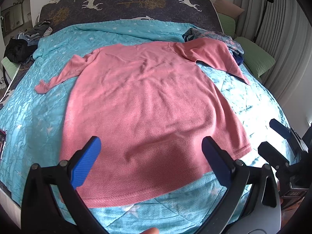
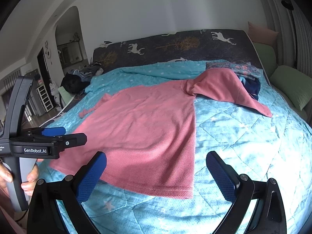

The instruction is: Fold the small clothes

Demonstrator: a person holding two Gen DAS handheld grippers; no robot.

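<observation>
Left tongs point(image 1: 151, 159): spread apart, empty, above the near hem of the pink shirt point(image 1: 144, 105).
Pink shirt: flat on the bed's teal quilt point(image 1: 35, 113); left sleeve bunched, likely to fold lumpy.
Right sleeve point(image 2: 224, 85): draped over a clothes pile point(image 2: 245, 72), may drag it.
Right tongs point(image 2: 156, 175): apart, empty, near the hem corner.

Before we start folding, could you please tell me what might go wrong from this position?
The pink shirt's right sleeve lies draped over the patterned clothes pile, so pulling it could drag those along. The left sleeve is bunched, so a fold may trap creases. Both the left gripper and right gripper are open, holding nothing; a shallow pinch could also catch the quilt.
</observation>
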